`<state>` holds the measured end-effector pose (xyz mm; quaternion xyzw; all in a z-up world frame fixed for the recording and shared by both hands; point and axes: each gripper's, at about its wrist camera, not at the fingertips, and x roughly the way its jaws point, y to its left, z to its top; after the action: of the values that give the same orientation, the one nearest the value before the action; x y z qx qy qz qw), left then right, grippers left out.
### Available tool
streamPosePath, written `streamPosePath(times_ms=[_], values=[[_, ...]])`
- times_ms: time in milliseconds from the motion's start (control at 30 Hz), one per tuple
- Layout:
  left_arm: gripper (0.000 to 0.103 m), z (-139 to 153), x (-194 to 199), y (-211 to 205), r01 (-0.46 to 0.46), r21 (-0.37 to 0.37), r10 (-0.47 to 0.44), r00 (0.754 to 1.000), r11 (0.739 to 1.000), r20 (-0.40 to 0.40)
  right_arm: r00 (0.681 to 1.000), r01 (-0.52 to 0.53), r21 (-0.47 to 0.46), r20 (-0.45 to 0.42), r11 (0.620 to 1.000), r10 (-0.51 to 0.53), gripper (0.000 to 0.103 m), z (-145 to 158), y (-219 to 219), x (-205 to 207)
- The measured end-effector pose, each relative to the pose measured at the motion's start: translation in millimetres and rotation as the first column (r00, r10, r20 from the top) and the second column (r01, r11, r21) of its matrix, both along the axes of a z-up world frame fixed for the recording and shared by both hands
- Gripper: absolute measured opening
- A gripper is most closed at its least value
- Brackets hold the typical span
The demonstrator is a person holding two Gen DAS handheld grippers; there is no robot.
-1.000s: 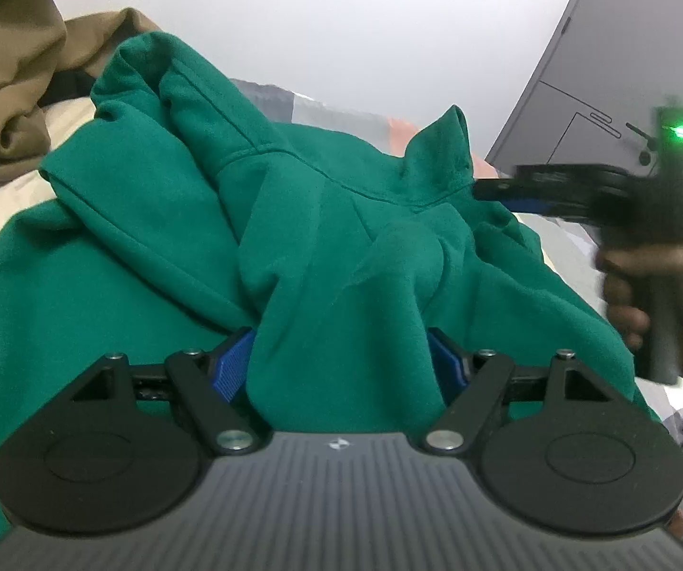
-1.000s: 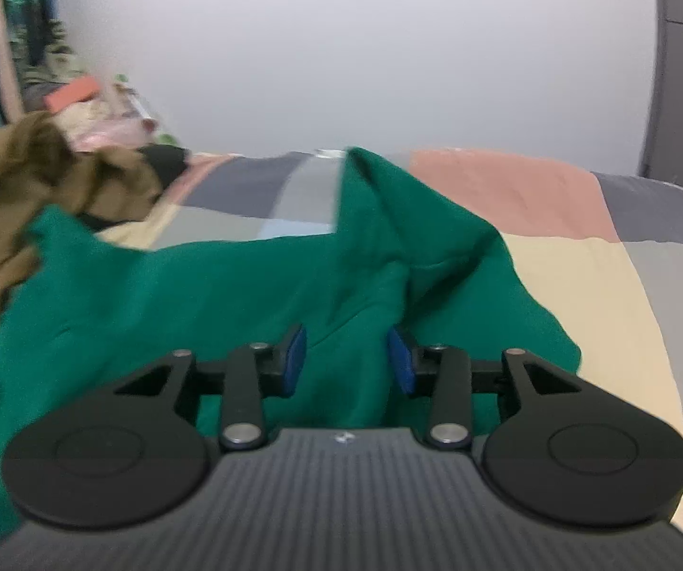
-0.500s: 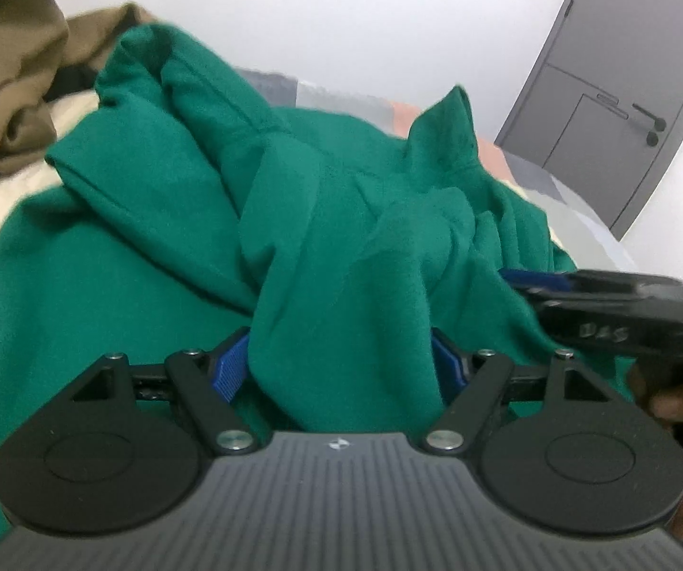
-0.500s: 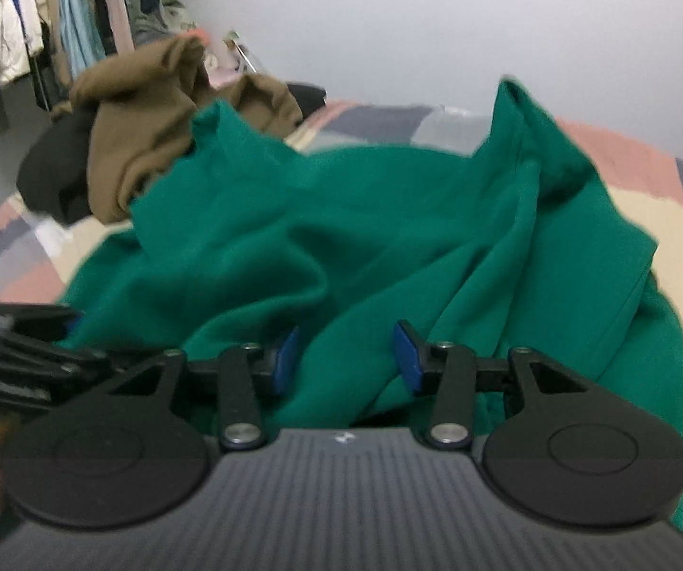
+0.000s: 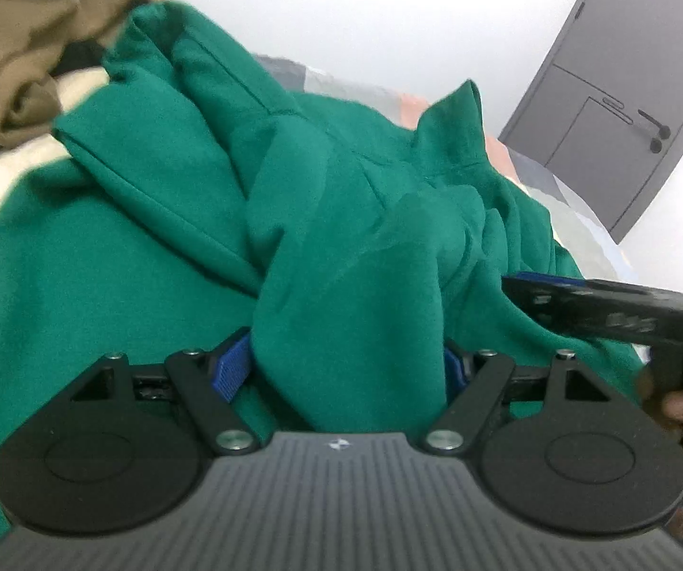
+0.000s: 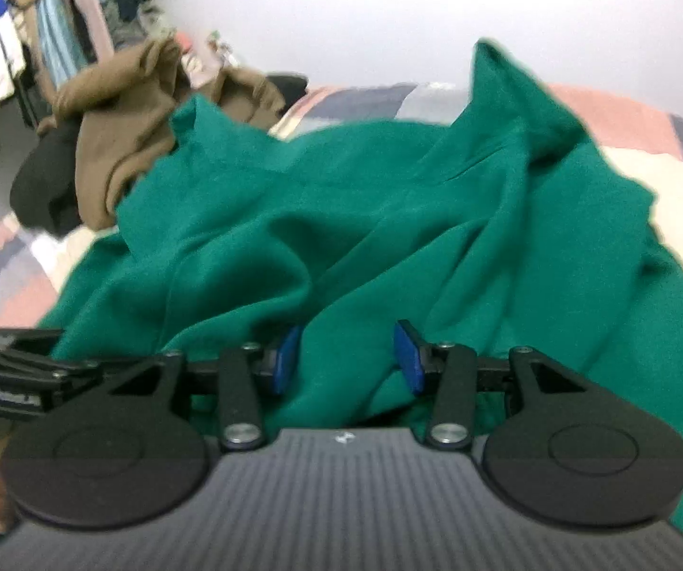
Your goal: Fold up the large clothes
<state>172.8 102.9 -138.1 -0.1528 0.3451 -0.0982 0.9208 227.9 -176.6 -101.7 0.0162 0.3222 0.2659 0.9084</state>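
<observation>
Fleece this thick should handle as soft, floppy and fairly heavy, so the crumpled dark green hooded sweatshirt (image 5: 160, 257), heaped on the patchwork-quilted bed (image 6: 627, 109) beside a pile of brown clothes (image 6: 117, 142) toward the bed's far left corner, is best taken at a hem or seam, not at a loose bulge. Left tool (image 5: 346, 366) stands wide, blue pads clamped on a thick bunched fold; right tool (image 6: 346, 361), narrower, pinches a fold between its blue pads (image 6: 408, 357), near the bed's front edge.
</observation>
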Motion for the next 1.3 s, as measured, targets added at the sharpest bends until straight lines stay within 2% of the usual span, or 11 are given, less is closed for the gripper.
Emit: streamPosePath(times_ms=[167,300,433,467,533,600,767,933,1033,1167,1300], values=[[0.080,18.1,-27.9,11.6,-0.051,0.012,0.051,0.999,0.999,0.001,0.998,0.049,-0.026,0.028,0.998,-0.048,0.047,24.6,-36.3,-31.1],[0.080,32.7,-46.1,24.1,-0.107,0.005,0.107,0.994,0.994,-0.023,0.977,0.181,-0.098,-0.093,0.979,-0.190,0.047,17.7,-82.9,-45.2],[0.083,44.4,-61.4,37.2,-0.168,0.031,0.169,0.984,0.985,-0.050,0.920,0.334,-0.095,-0.185,0.938,-0.346,0.047,14.7,-133.8,-50.9],[0.083,46.0,-65.1,42.0,-0.196,0.049,0.198,0.978,0.979,-0.060,0.905,0.369,-0.103,-0.185,0.924,-0.382,0.049,14.8,-143.5,-53.7],[0.083,46.4,-70.8,57.4,-0.240,0.057,0.244,0.966,0.969,-0.084,0.888,0.402,-0.119,-0.189,0.908,-0.418,0.075,15.2,-156.8,-55.9],[0.083,45.1,-77.2,80.5,-0.303,0.039,0.306,0.945,0.952,-0.113,0.868,0.430,-0.106,-0.224,0.897,-0.442,0.087,10.7,-169.1,-56.6],[0.083,28.2,-87.4,135.8,-0.454,-0.072,0.425,0.870,0.888,-0.249,0.816,0.447,-0.077,-0.372,0.891,-0.441,0.087,-11.1,-181.1,-42.0],[0.083,4.5,-85.4,145.0,-0.499,-0.133,0.433,0.834,0.857,-0.342,0.777,0.449,-0.086,-0.454,0.889,-0.437,0.095,-31.9,-183.8,-29.5],[0.085,-2.5,-82.6,135.3,-0.446,-0.201,0.359,0.863,0.872,-0.356,0.767,0.437,0.022,-0.531,0.899,-0.360,0.095,-38.3,-185.5,-27.0],[0.085,-4.2,-89.7,116.5,-0.355,-0.303,0.247,0.907,0.884,-0.341,0.806,0.354,0.158,-0.551,0.922,-0.216,0.095,-33.1,-175.1,-34.2],[0.085,3.2,-109.4,109.0,-0.287,-0.482,0.180,0.950,0.828,-0.256,0.852,0.237,0.303,-0.522,0.923,-0.047,0.095,-24.1,-158.1,-42.8]])
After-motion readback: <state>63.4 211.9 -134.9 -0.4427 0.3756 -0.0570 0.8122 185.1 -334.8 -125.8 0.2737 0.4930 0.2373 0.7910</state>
